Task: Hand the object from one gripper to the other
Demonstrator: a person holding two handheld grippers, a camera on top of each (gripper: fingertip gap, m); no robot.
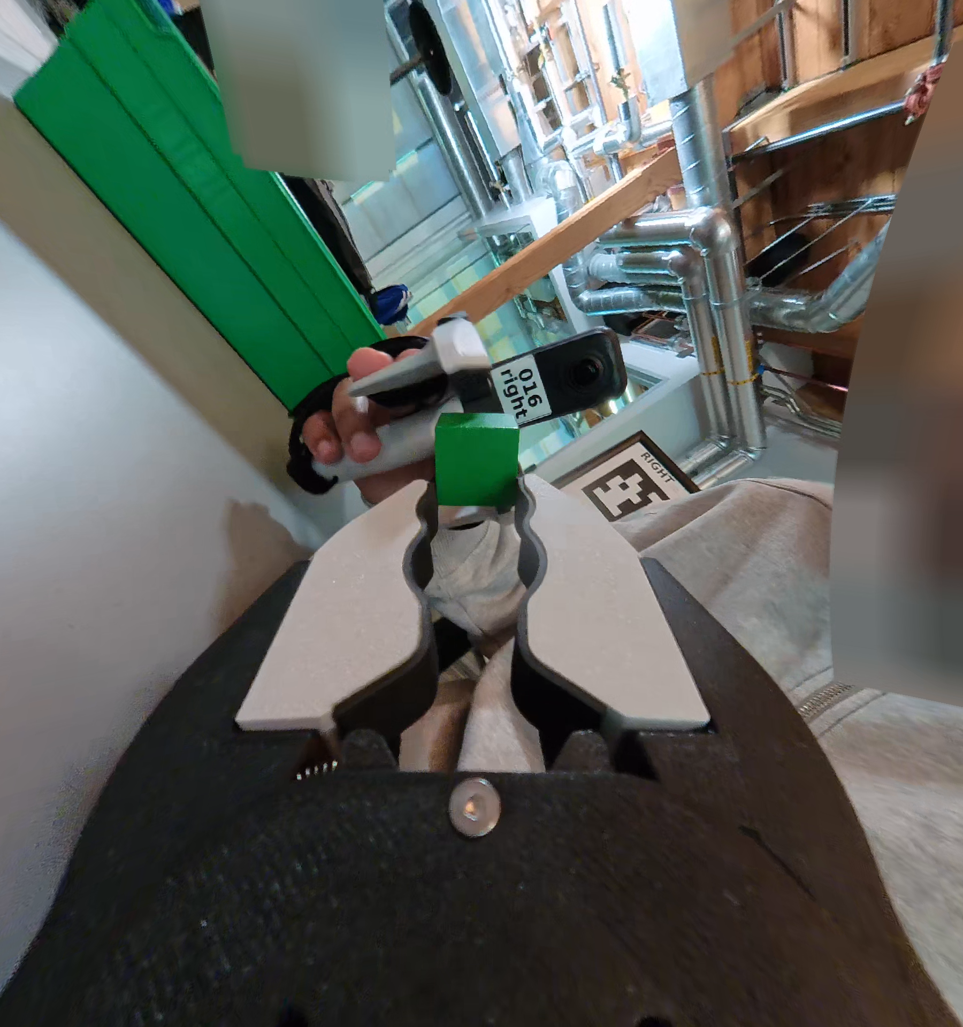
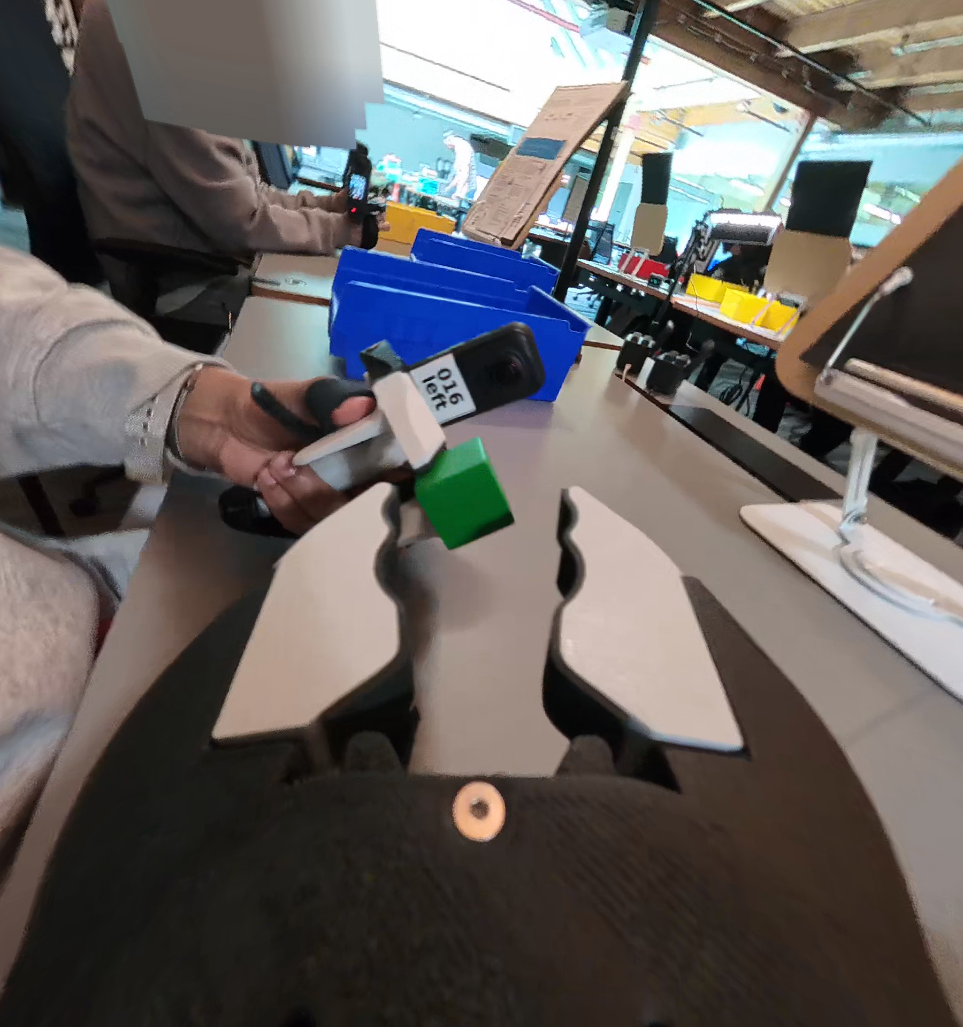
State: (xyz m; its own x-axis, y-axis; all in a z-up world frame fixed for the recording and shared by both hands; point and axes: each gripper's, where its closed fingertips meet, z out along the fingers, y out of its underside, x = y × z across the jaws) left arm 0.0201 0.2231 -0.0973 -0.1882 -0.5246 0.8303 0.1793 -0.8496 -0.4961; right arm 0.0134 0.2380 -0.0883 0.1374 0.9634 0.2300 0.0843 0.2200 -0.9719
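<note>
A green cube [image 1: 476, 467] is pinched at the tips of my left gripper [image 1: 476, 497], which is shut on it and holds it in the air. My right gripper [image 2: 482, 503] is open, with the cube [image 2: 462, 500] between its fingertips, nearer the left finger and touching neither. The left gripper [image 2: 421, 483], held in a hand, shows in the right wrist view coming in from the left above the grey table [image 2: 662, 500]. The right gripper [image 1: 451, 400] shows just behind the cube in the left wrist view.
Blue bins [image 2: 446, 311] stand on the table behind the cube. A white stand base [image 2: 857, 561] and a tilted board are at the right. A person [image 2: 190, 194] sits at the back left. A green panel [image 1: 190, 222] and a marker card [image 1: 629, 483] show in the left wrist view.
</note>
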